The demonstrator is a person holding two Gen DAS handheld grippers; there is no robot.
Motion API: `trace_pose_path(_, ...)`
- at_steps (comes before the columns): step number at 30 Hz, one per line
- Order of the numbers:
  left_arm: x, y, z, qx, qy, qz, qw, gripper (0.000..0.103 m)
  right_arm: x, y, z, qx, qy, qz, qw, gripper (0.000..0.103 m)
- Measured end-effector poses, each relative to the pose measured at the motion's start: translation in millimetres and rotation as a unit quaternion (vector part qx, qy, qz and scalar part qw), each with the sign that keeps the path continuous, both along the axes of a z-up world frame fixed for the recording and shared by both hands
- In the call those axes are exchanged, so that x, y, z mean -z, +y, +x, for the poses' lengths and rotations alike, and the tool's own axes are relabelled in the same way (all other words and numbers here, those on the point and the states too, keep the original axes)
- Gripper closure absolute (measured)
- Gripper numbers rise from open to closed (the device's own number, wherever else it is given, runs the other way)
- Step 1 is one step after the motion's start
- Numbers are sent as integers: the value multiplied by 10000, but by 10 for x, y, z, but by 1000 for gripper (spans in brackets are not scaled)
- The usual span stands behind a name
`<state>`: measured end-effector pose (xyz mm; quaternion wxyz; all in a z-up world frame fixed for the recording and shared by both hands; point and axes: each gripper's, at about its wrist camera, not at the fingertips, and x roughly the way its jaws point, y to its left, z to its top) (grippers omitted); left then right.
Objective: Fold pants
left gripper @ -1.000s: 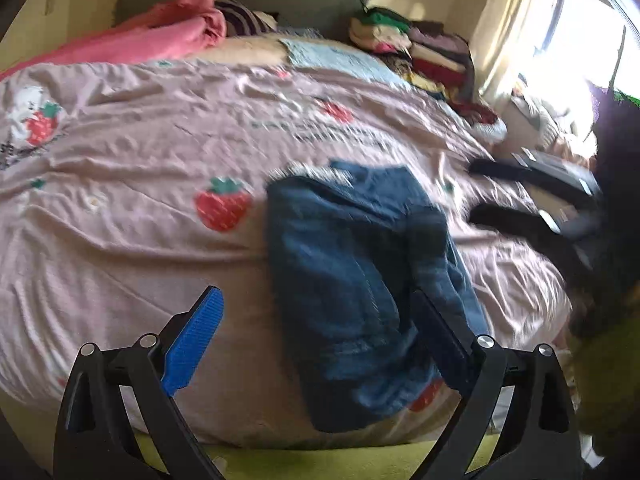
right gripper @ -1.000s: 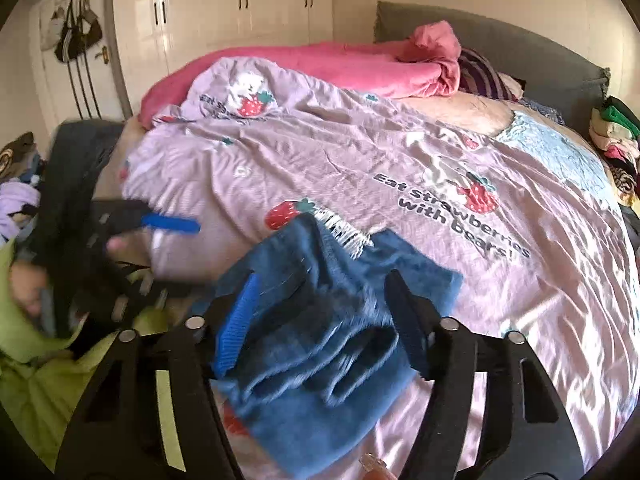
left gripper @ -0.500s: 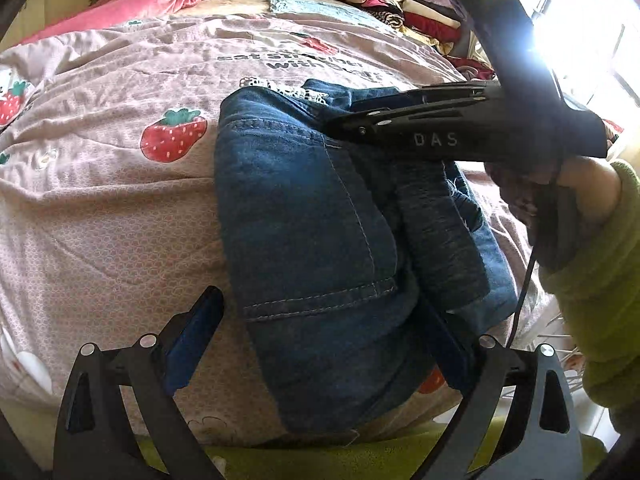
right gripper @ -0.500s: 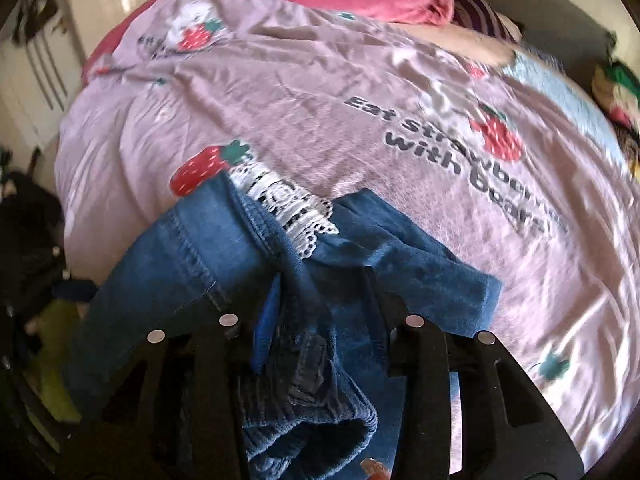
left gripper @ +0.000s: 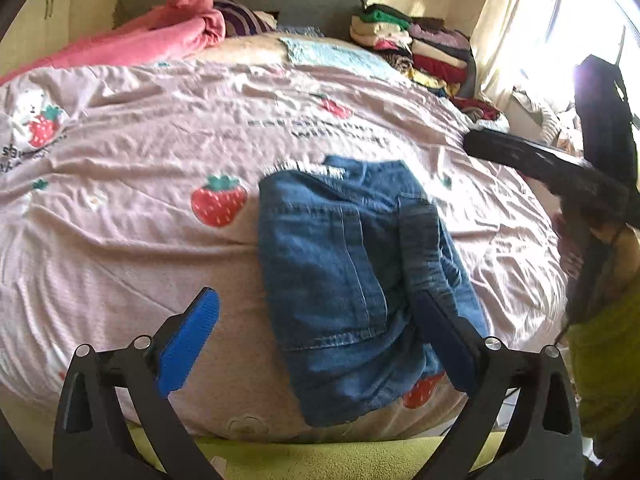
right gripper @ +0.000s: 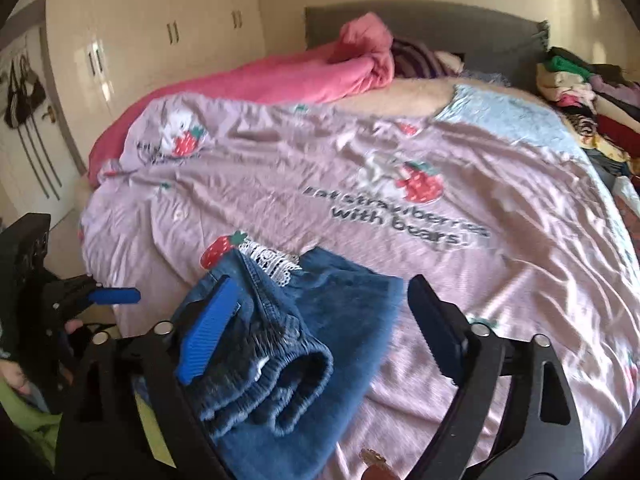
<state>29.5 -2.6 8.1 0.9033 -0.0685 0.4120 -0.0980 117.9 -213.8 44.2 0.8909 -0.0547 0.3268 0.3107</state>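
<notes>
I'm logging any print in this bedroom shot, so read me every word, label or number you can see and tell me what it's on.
"with bears" on the pink strawberry duvet cover, right wrist view; the line above it is blurred, apparently "...strawberries".
Dark lettering near the bear and strawberry print at the cover's far left corner: too blurred to read.
Same slogan in the left wrist view: too smeared to read.
No readable label on the folded denim pants.
</notes>
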Motion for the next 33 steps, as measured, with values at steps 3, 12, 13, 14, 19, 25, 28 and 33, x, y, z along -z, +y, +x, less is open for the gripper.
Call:
trace_pose_path(3,-62,19,-16,-52,-86,34,9999,5,-26,-113,-102,105,-26,50,9999,14)
trace_pose_path(12,-73,11,-34,-140,-165,122,9997,5,206,-311,-325,251,195,67,9995,11)
trace_pose_path(13,-59,2,-27,-141,-154,137,9997,5,232,-319,-339,250,229,64,9994,11)
trace_pose_path(14,-44,-3,-16,-146,-134,155,9997,5,269,-333,-348,255,272,65,9993,11)
trace_pose_path(19,29,-49,22,-142,-54,222,9996,5,434,-379,-336,332,504,100,9981,11)
trace_pose_path(25,167,-90,99,-128,111,294,9994,5,596,-362,-320,322,738,99,9967,11)
trace_pose_path(28,250,-95,148,-112,198,259,9994,5,660,-346,-312,288,830,84,9961,14)
trace_pose_path(33,365,-110,243,-104,305,221,9992,5,783,-318,-270,182,1067,142,9940,30)
